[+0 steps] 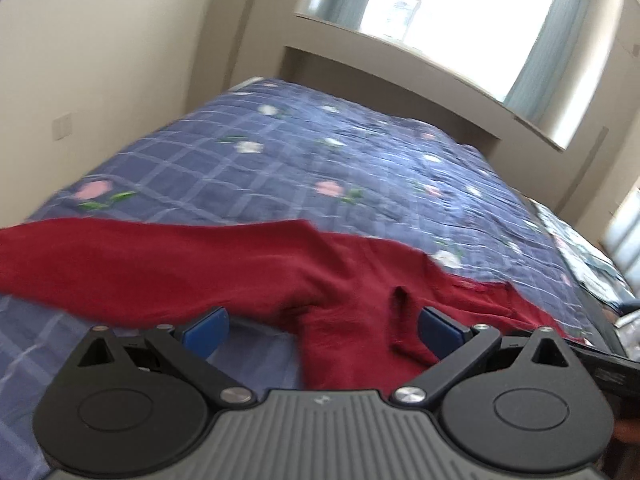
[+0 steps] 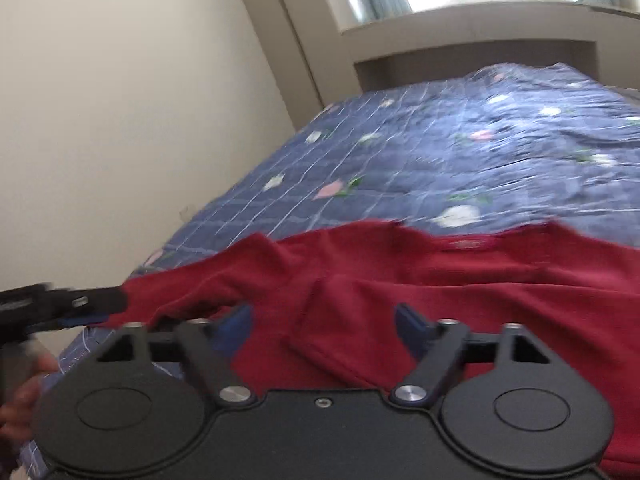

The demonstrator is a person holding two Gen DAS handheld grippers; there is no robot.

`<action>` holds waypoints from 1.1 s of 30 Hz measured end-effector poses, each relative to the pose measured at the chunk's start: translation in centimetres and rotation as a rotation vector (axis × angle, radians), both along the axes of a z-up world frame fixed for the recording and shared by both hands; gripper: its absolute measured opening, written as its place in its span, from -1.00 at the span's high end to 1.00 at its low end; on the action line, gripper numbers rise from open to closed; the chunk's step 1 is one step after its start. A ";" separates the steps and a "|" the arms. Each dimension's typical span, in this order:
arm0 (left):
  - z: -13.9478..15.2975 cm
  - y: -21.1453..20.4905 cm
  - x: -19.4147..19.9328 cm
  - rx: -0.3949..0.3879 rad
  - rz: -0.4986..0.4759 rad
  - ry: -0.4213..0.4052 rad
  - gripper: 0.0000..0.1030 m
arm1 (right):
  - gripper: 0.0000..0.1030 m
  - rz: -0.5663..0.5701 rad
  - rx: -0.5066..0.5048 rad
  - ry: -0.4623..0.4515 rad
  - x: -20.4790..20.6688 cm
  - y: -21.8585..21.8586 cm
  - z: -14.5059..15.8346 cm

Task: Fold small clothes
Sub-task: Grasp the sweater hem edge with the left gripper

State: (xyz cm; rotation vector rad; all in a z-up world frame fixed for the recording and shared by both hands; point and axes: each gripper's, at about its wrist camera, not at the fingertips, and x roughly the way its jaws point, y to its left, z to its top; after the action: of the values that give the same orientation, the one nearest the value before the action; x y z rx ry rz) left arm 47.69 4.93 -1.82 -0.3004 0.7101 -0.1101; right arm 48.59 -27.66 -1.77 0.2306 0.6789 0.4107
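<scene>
Your left gripper (image 1: 322,330) jaws wide apart, red cloth between, nothing pinched | blue checked floral quilt (image 1: 280,160) underneath | dark red knit garment (image 1: 160,264) rumpled, long axis crossways ahead of both tools, sleeve trailing left | right gripper (image 2: 324,326) spread over garment body, likely nearer the bulk

blue floral quilt (image 1: 320,168), window (image 1: 440,8) — cream wall (image 2: 120,120)
</scene>
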 end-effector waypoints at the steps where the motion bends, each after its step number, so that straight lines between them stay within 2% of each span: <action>1: -0.3 -1.0 0.8 -0.001 -0.036 -0.005 -0.99 | -0.81 -0.040 -0.026 -0.017 -0.7 -1.9 0.3; 4: -1.5 -3.8 3.4 0.006 -0.117 0.004 -0.99 | -0.87 -0.181 -0.132 -0.069 -2.4 -7.3 0.6; 7: -3.3 -6.7 5.7 0.062 -0.158 0.026 -0.99 | -0.89 -0.303 -0.252 -0.084 -3.0 -11.9 -0.3; 10: -4.9 -8.5 7.4 0.086 -0.166 0.061 -0.94 | -0.84 -0.376 -0.283 -0.059 -2.4 -15.9 -2.4; 12: -5.7 -9.1 8.0 0.080 -0.154 0.071 -0.65 | -0.71 -0.400 -0.244 -0.026 -1.5 -17.9 -3.8; 13: -6.0 -9.4 8.4 0.074 -0.152 0.082 -0.55 | -0.56 -0.413 -0.205 -0.005 -1.0 -18.7 -4.4; 14: -6.2 -9.4 8.5 0.066 -0.152 0.090 -0.35 | -0.38 -0.422 -0.171 0.010 -0.5 -19.3 -4.9; 15: -6.4 -9.4 8.7 0.059 -0.147 0.099 -0.01 | -0.30 -0.428 -0.130 0.025 -0.2 -20.0 -5.3; 17: -6.7 -9.2 9.1 0.025 -0.144 0.120 0.41 | -0.07 -0.440 -0.072 0.033 0.4 -20.5 -5.7; 18: -6.8 -9.0 9.2 0.006 -0.147 0.127 0.48 | -0.02 -0.446 -0.056 0.035 0.6 -20.8 -5.8; 19: -6.8 -9.0 9.4 -0.006 -0.146 0.133 0.55 | 0.16 -0.452 -0.047 0.035 0.9 -20.9 -5.9; 20: -6.9 -9.0 9.5 -0.008 -0.143 0.142 0.83 | 0.37 -0.463 -0.044 0.037 1.0 -21.1 -6.0; 21: -7.0 -9.1 9.7 -0.006 -0.145 0.154 0.83 | 0.48 -0.477 -0.048 0.042 1.3 -21.1 -5.9; 22: -7.1 -9.1 9.8 -0.001 -0.140 0.159 0.84 | 0.68 -0.485 -0.048 0.044 1.3 -21.3 -5.9; 23: -7.0 -9.2 9.8 0.003 -0.137 0.158 0.85 | 0.77 -0.490 -0.042 0.040 1.1 -21.5 -5.7; 26: -6.7 -9.9 9.5 0.062 -0.132 0.137 0.87 | 0.85 -0.489 -0.097 0.009 0.7 -21.2 -5.1; 28: -7.0 -10.3 9.5 0.092 -0.129 0.142 0.87 | 0.86 -0.475 -0.156 0.012 1.0 -20.7 -5.4; 30: -7.4 -10.4 9.6 0.094 -0.123 0.144 0.87 | 0.84 -0.472 -0.170 0.037 1.4 -20.7 -6.1; 33: -7.3 -10.5 9.6 0.102 -0.134 0.134 0.85 | 0.48 -0.475 -0.196 0.027 0.6 -20.6 -5.6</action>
State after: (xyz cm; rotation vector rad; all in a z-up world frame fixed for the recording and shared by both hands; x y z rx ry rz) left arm 57.25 -5.58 -9.16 -0.1639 0.8662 -0.1813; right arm 49.16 -48.30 -7.34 0.2033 0.6620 -0.1140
